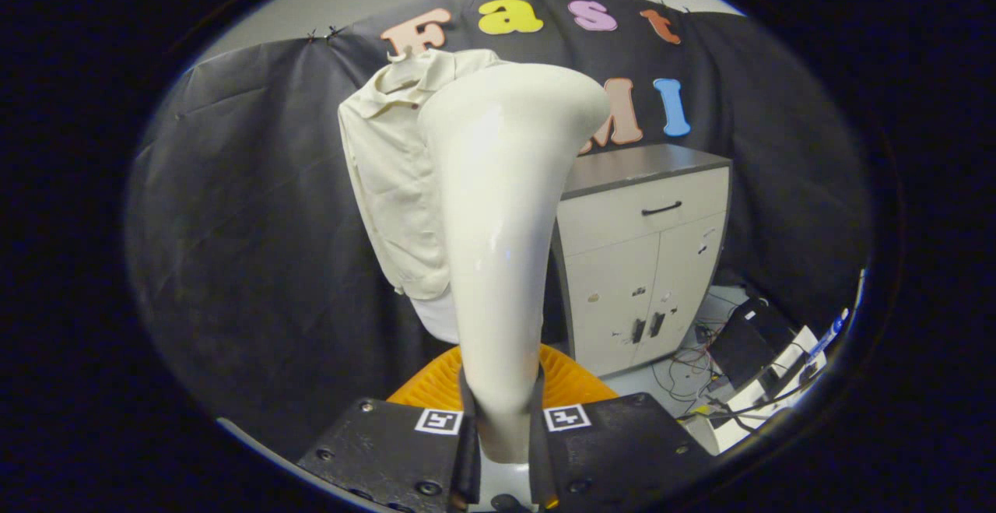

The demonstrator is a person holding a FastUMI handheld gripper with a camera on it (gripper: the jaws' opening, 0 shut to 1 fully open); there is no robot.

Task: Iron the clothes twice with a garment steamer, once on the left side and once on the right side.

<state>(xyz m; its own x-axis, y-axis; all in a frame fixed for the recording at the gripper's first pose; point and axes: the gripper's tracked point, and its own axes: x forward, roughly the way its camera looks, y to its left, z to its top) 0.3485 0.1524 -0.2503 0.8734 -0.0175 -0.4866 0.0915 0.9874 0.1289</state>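
Black cloth lines the booth behind a hanging shirt and a cabinet.

From the gripper view, the gripper (pixel 502 439) holds a cream garment steamer (pixel 502 209) upright, its two fingers pressed against either side of the narrow handle. The steamer's wide head rises just in front of a pale collared shirt (pixel 393 186) hanging against the cloth. An orange ribbed object (pixel 572 384) sits low behind the fingers. To the right stands a cream cabinet (pixel 646 264) with a grey top, with tangled cables (pixel 689 369) on the floor beside it.
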